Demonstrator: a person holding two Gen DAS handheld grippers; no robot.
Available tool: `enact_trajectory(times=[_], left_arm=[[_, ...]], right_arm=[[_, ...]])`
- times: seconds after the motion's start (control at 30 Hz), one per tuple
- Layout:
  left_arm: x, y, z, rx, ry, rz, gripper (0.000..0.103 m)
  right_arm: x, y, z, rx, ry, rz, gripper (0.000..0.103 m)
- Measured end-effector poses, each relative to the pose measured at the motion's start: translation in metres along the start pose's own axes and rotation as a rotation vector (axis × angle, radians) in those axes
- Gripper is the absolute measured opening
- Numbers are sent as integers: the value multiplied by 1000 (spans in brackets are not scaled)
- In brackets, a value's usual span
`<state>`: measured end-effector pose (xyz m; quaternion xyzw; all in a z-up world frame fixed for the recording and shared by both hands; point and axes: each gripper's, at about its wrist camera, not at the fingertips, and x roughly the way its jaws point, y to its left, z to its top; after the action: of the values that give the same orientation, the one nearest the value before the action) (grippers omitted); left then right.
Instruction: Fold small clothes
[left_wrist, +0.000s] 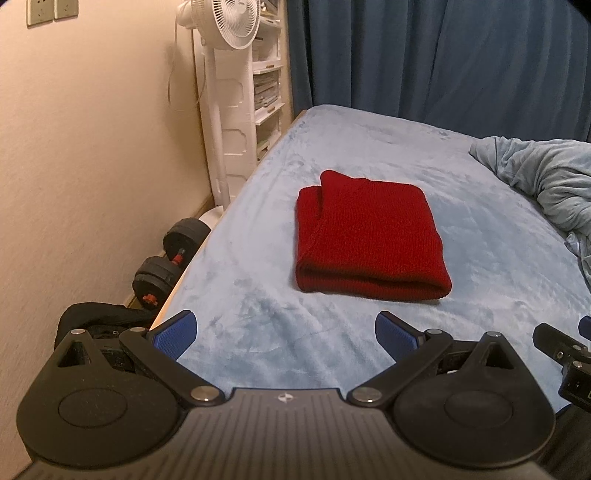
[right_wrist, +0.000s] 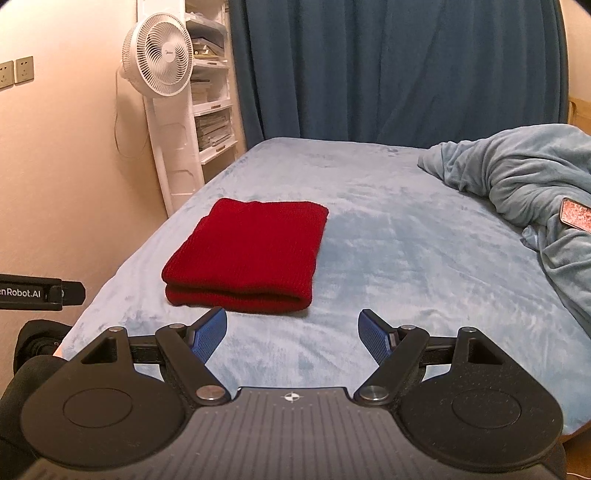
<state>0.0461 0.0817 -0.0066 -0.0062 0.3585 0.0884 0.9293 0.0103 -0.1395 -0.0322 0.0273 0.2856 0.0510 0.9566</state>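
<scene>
Item: red knit garment (left_wrist: 369, 236), folded, lying flat on my light blue bedsheet (left_wrist: 369, 147). My left claw (left_wrist: 284, 334): spread, empty. My right claw (right_wrist: 292, 332): spread, empty, short of the fold.

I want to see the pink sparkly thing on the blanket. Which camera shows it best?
The right wrist view. The pink sparkly thing lies there on the crumpled blanket, at the right edge. The left wrist view shows only the blanket, not the sparkly thing.

The rumpled blanket (left_wrist: 546, 177) and pink phone (right_wrist: 578, 218) run off the right edge
</scene>
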Motion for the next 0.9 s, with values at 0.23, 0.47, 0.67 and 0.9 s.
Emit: enact_trajectory(times=[0.23,0.47,0.67,0.9], left_arm=[[8,0,0,0,26,11,103],[25,-6,2,3,81,15,103],[44,-13,5,16,119,19,103],[74,-20,8,33,191,33,103]], right_arm=[[7,2,1,-10,18,7,80],[21,2,1,-9,50,3,80],[38,1,1,-6,92,-2,80],[63,-7,5,-3,136,-11,80]])
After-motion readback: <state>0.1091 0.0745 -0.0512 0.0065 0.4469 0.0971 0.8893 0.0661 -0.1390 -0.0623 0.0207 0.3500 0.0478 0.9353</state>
